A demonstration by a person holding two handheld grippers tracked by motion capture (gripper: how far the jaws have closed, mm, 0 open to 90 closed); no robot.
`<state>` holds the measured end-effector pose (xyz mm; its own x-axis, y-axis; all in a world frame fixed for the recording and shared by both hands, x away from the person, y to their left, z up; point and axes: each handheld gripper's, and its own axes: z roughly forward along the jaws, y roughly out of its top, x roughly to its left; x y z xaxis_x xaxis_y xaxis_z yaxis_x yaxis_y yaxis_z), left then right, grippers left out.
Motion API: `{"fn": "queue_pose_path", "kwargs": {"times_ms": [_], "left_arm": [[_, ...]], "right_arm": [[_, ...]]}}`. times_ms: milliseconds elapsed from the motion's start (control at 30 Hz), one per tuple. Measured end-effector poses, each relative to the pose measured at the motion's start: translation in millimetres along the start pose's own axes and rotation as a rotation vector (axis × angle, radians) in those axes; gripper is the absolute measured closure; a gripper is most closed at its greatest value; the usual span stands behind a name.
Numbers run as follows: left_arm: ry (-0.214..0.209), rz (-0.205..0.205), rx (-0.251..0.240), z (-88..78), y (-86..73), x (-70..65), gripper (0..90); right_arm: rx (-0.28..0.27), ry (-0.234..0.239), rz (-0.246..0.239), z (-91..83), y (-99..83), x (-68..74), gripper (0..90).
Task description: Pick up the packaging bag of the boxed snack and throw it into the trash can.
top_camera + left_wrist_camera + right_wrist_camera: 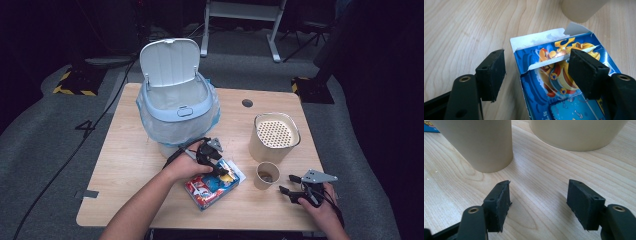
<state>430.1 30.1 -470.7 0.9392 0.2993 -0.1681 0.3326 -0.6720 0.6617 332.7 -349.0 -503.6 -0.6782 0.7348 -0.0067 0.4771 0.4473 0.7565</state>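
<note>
A blue and red cartoon-printed carton [212,186] lies flat near the table's front edge, its top end torn open [549,65]. My left gripper [220,170] is lowered over that torn end with its jaws open [537,72]. One pad hangs above the carton's face and the other stands beside the carton over bare wood, clear of its edge. My right gripper [286,183] rests low at the front right, open with nothing between its pads [539,200]. It points at a small paper cup [267,175], which stands just beyond its jaws [481,145].
A white lidded bin [175,105] with a plastic liner stands open at the back left. A beige canister with a perforated top [274,137] stands behind the small cup [576,135]. The wooden table [125,165] has bare room at the left.
</note>
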Motion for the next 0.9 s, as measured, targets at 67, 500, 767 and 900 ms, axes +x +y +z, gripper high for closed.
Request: {"fn": "queue_pose_path", "kwargs": {"times_ms": [67, 500, 767, 900], "left_arm": [[0.0, 0.019, -0.007, 0.5, 3.6, -0.8, 30.6], [-0.026, 0.073, 0.029, 13.1, 12.1, -3.1, 36.0], [0.025, 0.074, 0.041, 6.4, 12.8, -7.0, 48.8], [0.066, 0.069, 0.052, -4.1, 11.9, -13.3, 61.5]], "right_arm": [[0.0, 0.0, 0.0, 0.0, 0.0, 0.0, 35.4], [0.001, 0.003, -0.001, 0.1, 0.0, 0.2, 34.5], [0.002, 0.006, -0.005, 0.1, 0.0, 0.3, 33.9], [0.002, 0.006, -0.005, 0.1, 0.0, 0.3, 33.9]]}}
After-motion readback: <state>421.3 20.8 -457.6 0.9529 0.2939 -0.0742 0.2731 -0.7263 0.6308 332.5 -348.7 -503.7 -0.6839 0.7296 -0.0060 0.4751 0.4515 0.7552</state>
